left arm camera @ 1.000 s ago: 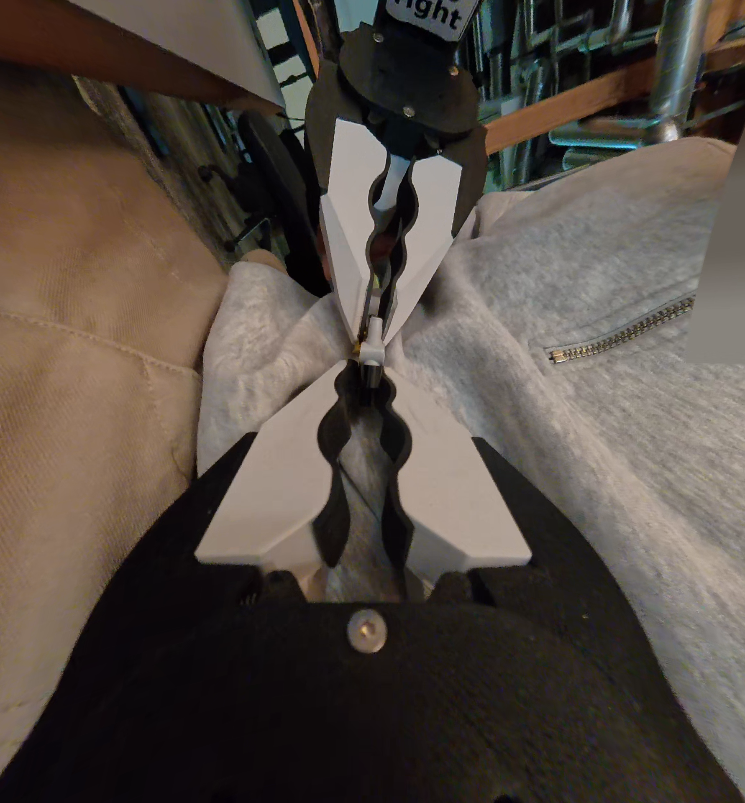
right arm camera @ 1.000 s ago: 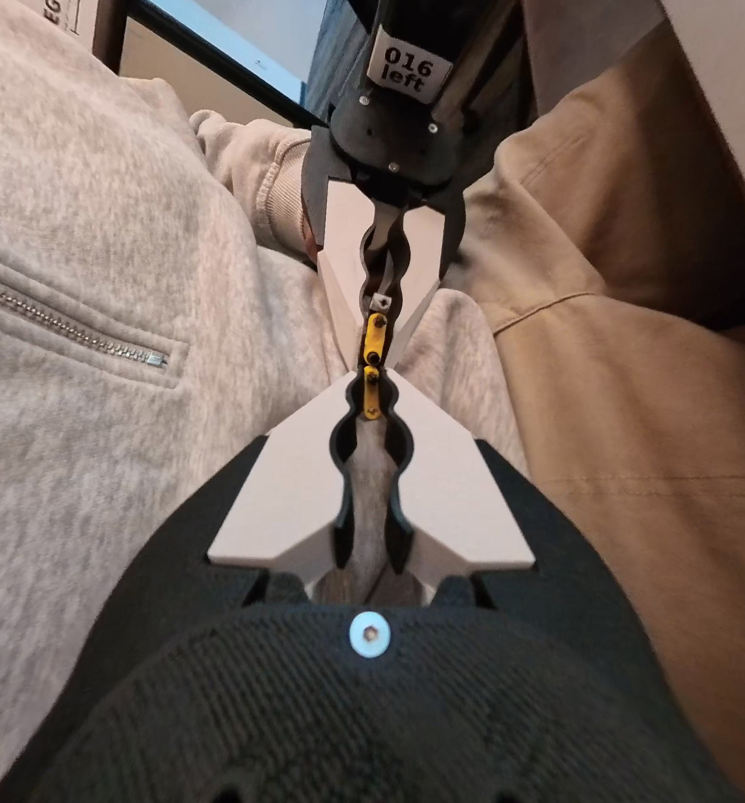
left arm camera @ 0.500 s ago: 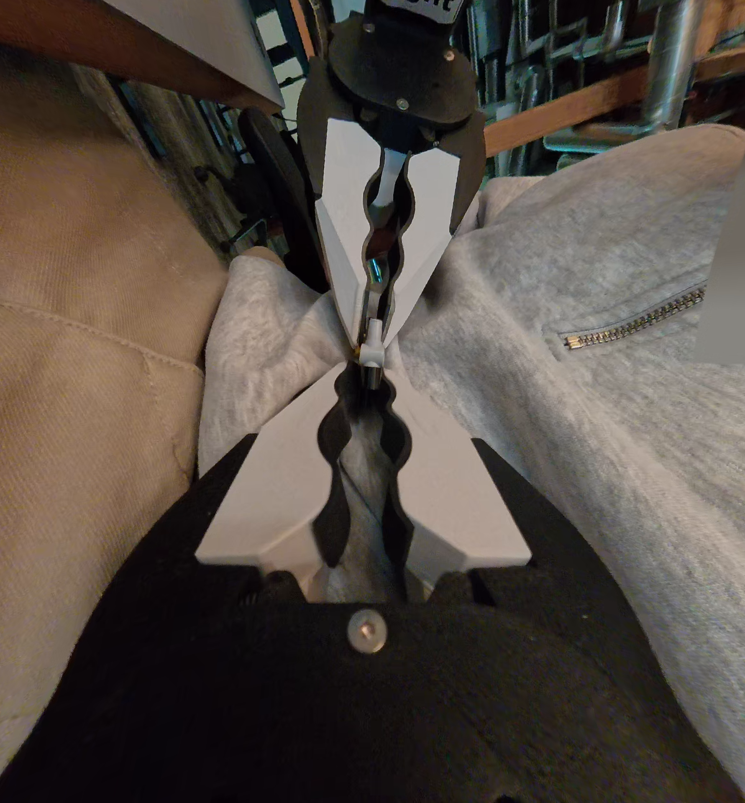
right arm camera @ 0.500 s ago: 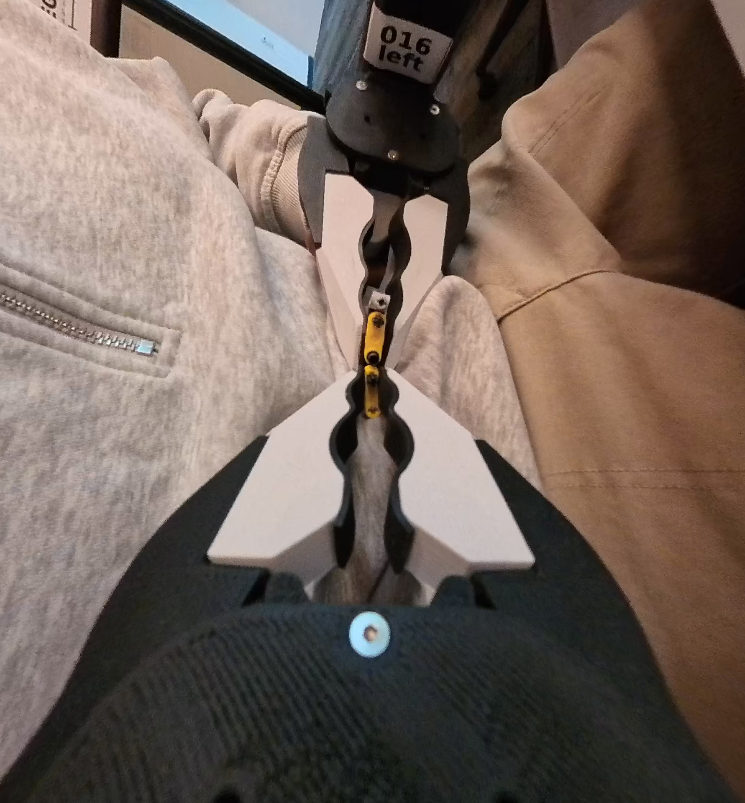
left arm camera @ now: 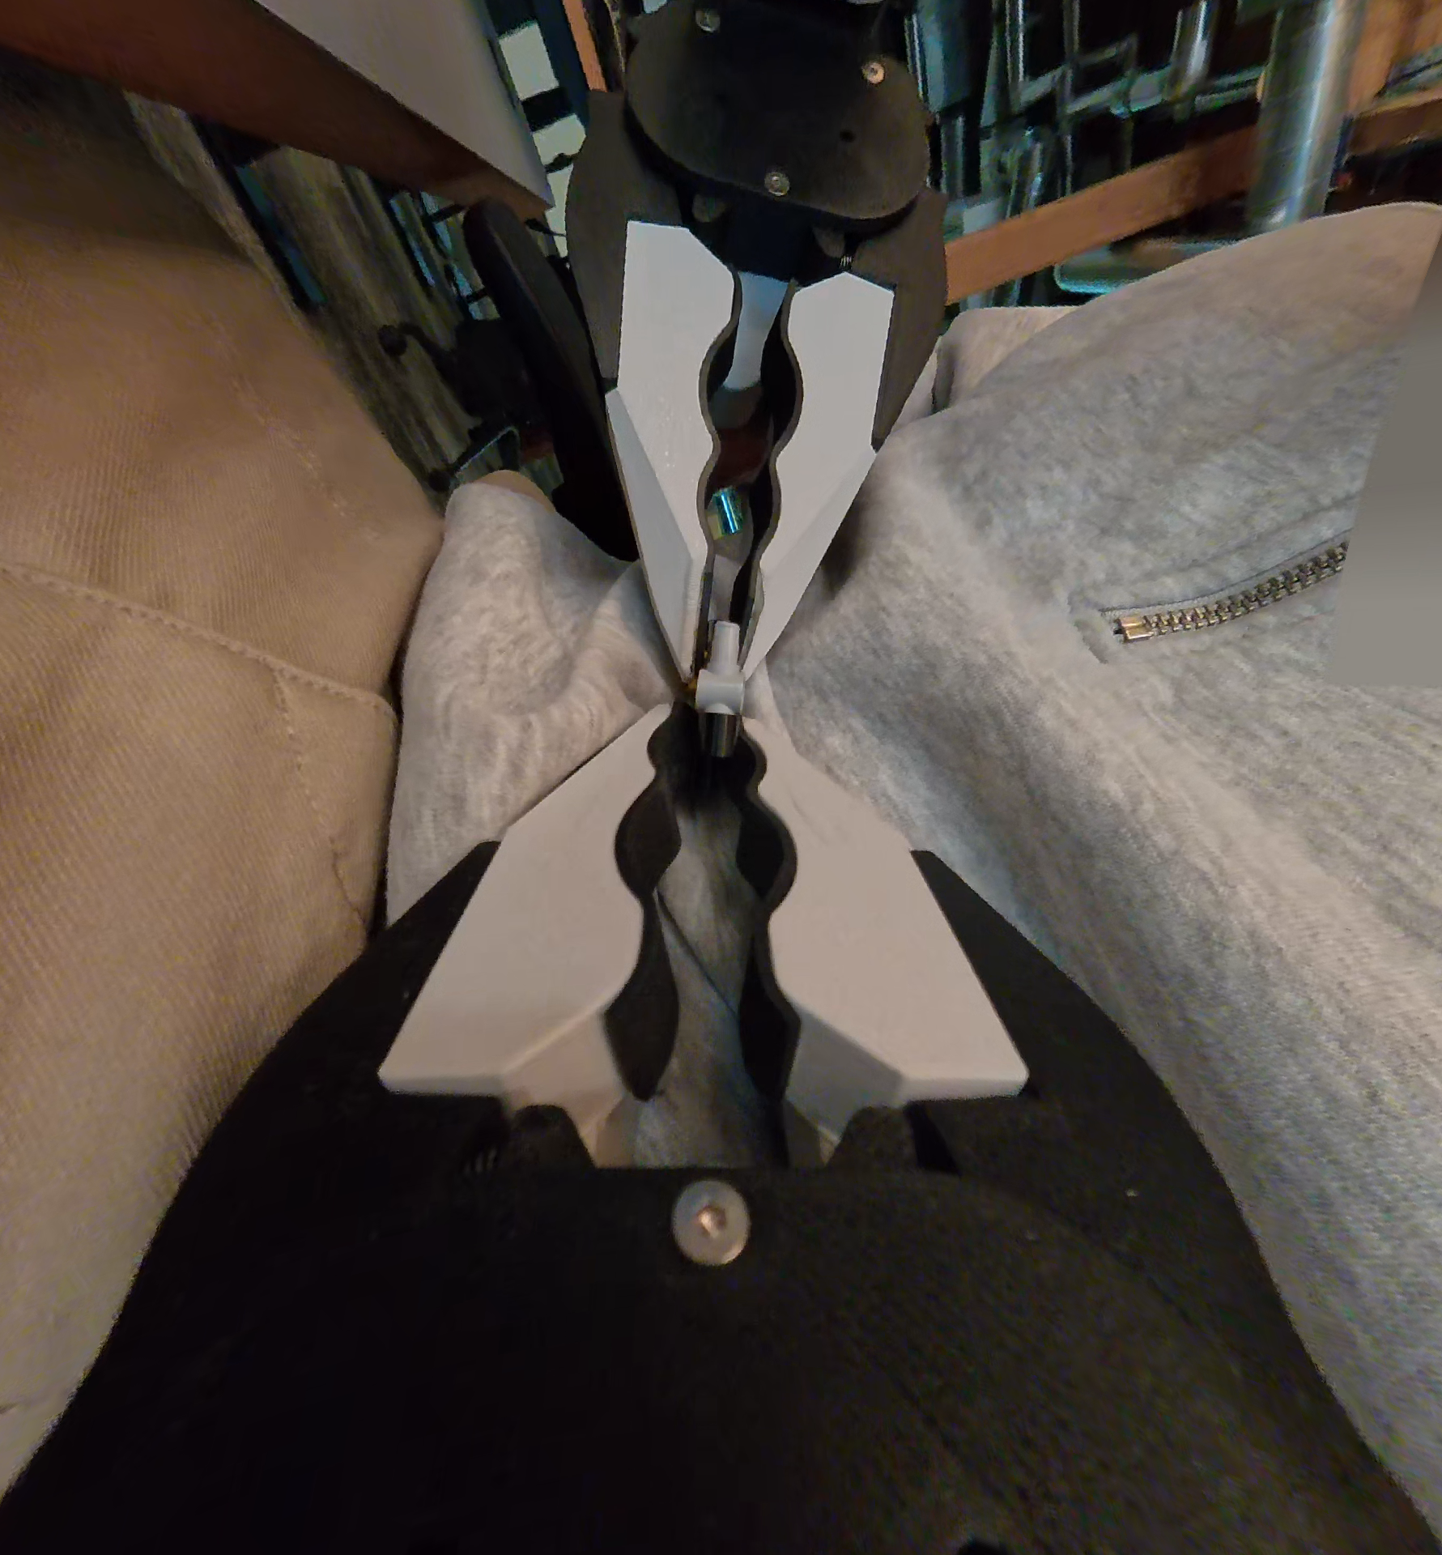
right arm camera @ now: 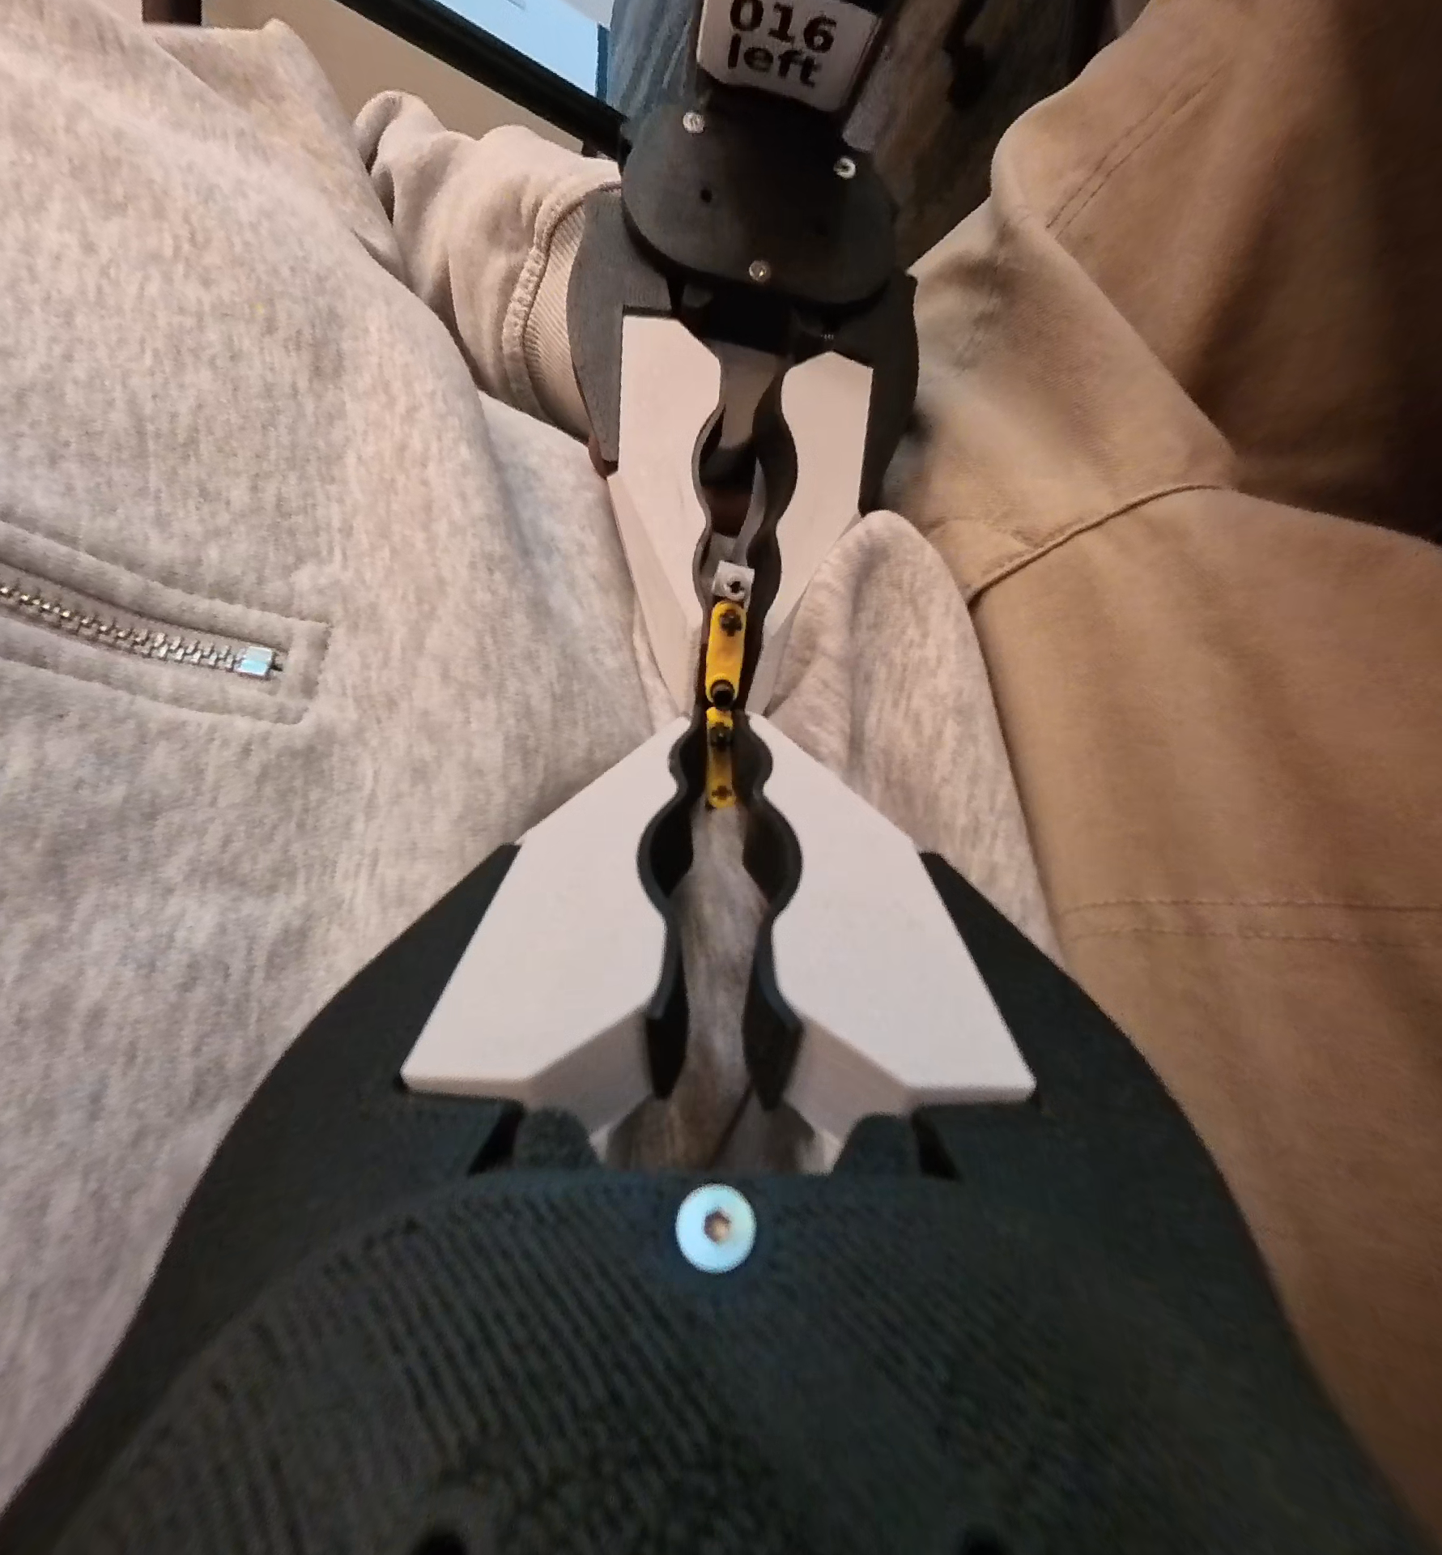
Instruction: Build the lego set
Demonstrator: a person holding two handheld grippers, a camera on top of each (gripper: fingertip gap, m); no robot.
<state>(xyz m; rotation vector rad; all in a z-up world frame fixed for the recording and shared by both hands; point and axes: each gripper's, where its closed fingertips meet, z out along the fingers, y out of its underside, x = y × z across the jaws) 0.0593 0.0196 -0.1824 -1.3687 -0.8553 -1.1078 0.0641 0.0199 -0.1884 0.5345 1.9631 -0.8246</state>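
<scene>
- Against the frame a second earlier, the opposing gripper sits higher and closer in both views; the tip-to-tip meeting of the two is unchanged.
- The left gripper (left arm camera: pixel 713 724), white-fingered on a black body, is clenched on a small black pin (left arm camera: pixel 719 734) joined to a white plastic connector (left arm camera: pixel 721 677).
- The right gripper (right arm camera: pixel 721 728) grasps a short yellow plastic lego link (right arm camera: pixel 719 761); a second yellow link (right arm camera: pixel 726 652) continues into the left gripper.
- Only the right wrist view shows yellow; only the left shows the connector's barrel.
- Grey fleece jacket (left arm camera: pixel 1121 841) and tan trousers (right arm camera: pixel 1247 757) lie behind.
</scene>
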